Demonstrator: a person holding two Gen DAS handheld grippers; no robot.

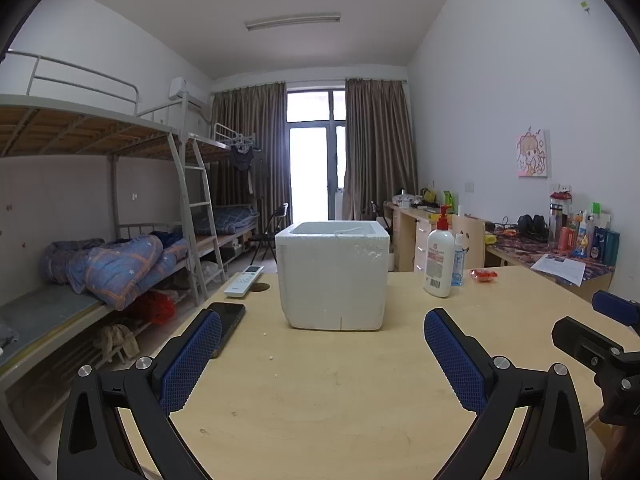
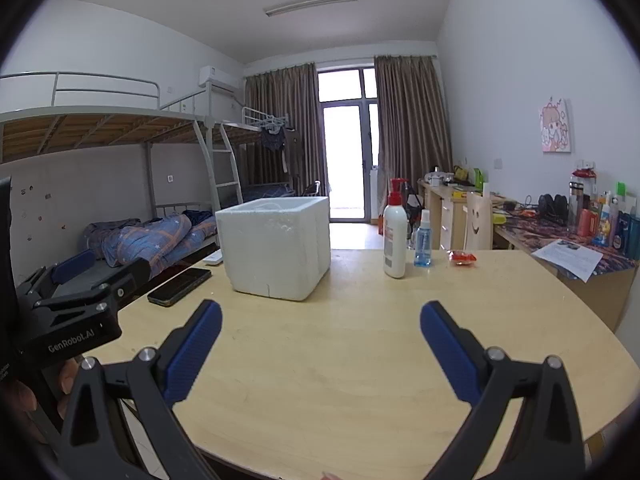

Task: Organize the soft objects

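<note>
Table [image 1: 340,392]: pale wood, rounded edge, carrying all items below. Foam box [image 1: 334,276]: white, open-topped, upright at mid-table, ahead of both tools; contents hidden by its walls. Left gripper [image 1: 322,360]: jaws spread wide, blue pads facing each other, nothing between them, held above bare tabletop short of the box. Right gripper [image 2: 320,350]: likewise spread wide, empty, above bare wood, touching nothing. Lotion bottle [image 1: 439,258]: white, red pump, standing right of the box. Spray bottle [image 1: 458,260]: small, blue, just beside the lotion. Phone [image 1: 228,326]: dark, flat, near the left edge. Remote [image 1: 244,280]: white, beyond the phone. Red packet [image 1: 483,275]: soft-looking, crumpled, lying right of the bottles, well apart from both tools.
</note>
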